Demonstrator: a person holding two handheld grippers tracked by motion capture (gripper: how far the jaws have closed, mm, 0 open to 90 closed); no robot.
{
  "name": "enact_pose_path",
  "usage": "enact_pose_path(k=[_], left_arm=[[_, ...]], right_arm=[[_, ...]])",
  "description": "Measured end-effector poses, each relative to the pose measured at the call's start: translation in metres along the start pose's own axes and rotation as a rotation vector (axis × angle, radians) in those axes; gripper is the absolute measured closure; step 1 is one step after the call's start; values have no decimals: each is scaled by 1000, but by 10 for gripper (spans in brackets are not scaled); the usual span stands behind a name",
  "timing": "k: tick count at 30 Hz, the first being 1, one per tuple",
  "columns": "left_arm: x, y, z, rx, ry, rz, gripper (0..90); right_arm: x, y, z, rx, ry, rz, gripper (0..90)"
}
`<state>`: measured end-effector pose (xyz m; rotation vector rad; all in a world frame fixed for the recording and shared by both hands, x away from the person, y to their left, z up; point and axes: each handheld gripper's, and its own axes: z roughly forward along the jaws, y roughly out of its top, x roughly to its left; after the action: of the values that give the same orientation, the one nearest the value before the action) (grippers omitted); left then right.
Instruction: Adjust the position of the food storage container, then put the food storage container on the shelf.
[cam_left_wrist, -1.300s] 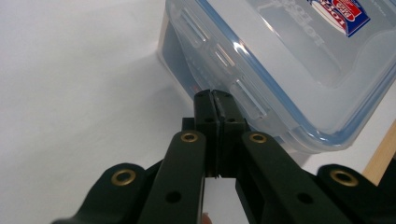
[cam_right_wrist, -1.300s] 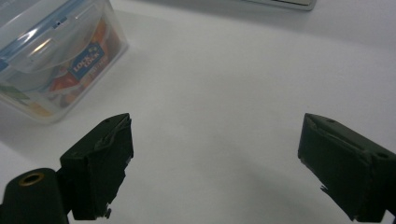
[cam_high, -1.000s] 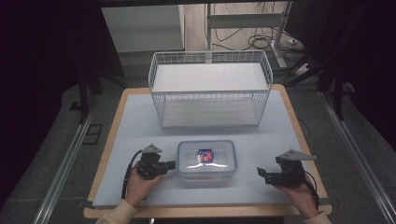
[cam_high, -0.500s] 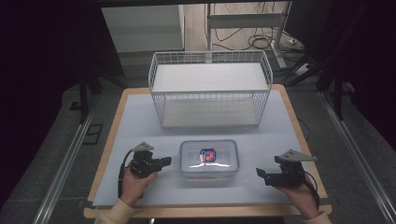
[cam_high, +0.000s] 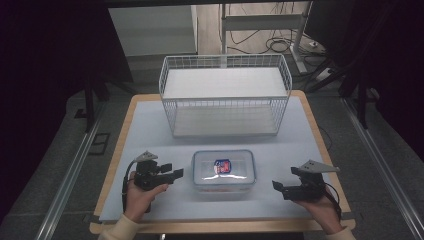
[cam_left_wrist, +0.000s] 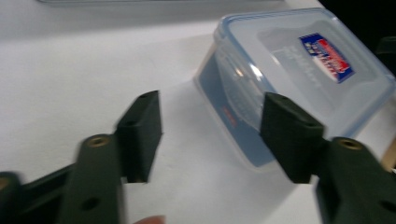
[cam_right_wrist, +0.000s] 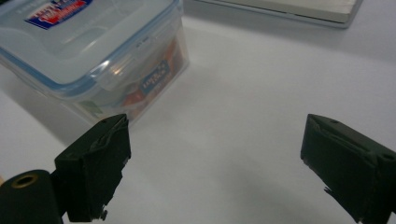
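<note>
The left gripper (cam_high: 176, 173) is held in the person's left hand (cam_high: 140, 192) at the near left of the bench (cam_high: 145, 130), its jaws spread apart with nothing between them, pointing toward a clear plastic container (cam_high: 223, 170) that sits just beside it. The right gripper (cam_high: 276, 186), held in the right hand (cam_high: 322, 207) at the near right, also has its jaws wide apart and empty, and it points toward the same container from a little farther off. The container rests flat on the white bench surface, midway between the two grippers, with a clear lid edged in blue snapped on top. A red and blue label (cam_left_wrist: 330, 57) is stuck on the lid; its writing is too blurred to read. In the right gripper view, coloured contents and a small dark blue label (cam_right_wrist: 155, 77) show through the container's side wall, but the words cannot be made out. Behind the container, well apart from both grippers, stands a white wire basket (cam_high: 225, 92) with an open top. Beyond the bench lie a grey floor, metal rails and loose cables (cam_high: 280, 46).
</note>
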<state>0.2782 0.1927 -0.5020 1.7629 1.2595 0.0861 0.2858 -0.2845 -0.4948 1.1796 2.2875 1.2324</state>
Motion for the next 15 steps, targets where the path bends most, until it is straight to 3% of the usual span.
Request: enact_pose_path(k=[9, 15], left_arm=[[4, 1, 6, 25, -105, -109, 223], [1, 3, 12, 41, -134, -134, 203]], right_arm=[[1, 3, 2, 28, 74, 14, 113], [2, 5, 5, 38, 111, 46, 110]])
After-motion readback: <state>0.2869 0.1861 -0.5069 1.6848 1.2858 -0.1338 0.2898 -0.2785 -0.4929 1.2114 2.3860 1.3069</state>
